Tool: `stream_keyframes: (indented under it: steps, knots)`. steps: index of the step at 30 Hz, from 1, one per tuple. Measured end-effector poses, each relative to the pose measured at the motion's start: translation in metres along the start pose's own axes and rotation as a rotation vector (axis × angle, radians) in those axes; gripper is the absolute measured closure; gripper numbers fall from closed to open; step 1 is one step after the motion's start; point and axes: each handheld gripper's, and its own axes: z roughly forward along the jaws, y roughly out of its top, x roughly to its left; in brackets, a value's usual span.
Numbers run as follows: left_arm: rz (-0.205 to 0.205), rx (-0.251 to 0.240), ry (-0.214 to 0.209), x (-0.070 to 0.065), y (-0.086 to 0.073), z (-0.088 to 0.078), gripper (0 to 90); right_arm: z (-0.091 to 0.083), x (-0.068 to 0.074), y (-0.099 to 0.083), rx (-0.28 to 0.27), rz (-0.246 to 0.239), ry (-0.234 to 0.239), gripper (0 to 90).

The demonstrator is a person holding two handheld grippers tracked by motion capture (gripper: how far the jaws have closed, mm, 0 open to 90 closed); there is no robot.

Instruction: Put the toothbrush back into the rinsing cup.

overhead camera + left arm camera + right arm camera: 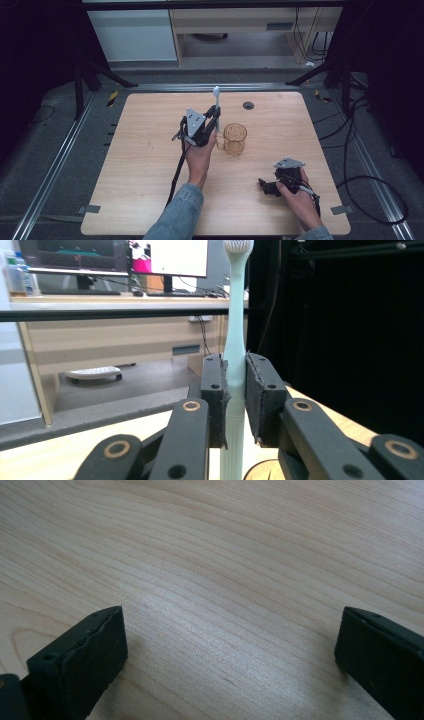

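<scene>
My left gripper (214, 119) (235, 375) is shut on a pale mint toothbrush (217, 105) (235, 340), which stands upright with its white bristle head on top. It hovers over the middle of the wooden table (150, 165), just left of an amber ribbed glass cup (235, 138). A rim of that cup shows at the bottom of the left gripper view. My right gripper (265, 186) (227, 645) rests low at the table's front right, jaws wide open over bare wood with nothing between them.
A small dark grommet (248, 105) sits in the table near its far edge. Black cables (365, 150) trail over the floor to the right. A desk with monitors (115, 260) stands beyond the table.
</scene>
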Motion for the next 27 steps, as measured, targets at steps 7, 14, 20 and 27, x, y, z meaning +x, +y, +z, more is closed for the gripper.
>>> stream_keyframes:
  steps: [7,14,20,27]
  knots:
    - [0.033,-0.017,0.032,-0.007,-0.002,0.003,78.5,0.000,-0.001,0.000,0.000,-0.002,0.008,0.5]
    - [0.008,-0.023,0.030,-0.006,-0.005,0.008,78.5,0.000,0.000,0.000,-0.002,-0.005,0.009,0.7]
    - [0.012,-0.012,0.025,-0.008,-0.012,0.010,78.5,0.000,0.000,0.000,-0.002,-0.006,0.009,0.7]
    - [-0.002,-0.002,0.025,-0.008,-0.020,0.011,78.5,0.000,0.000,0.000,-0.001,-0.006,0.011,0.7]
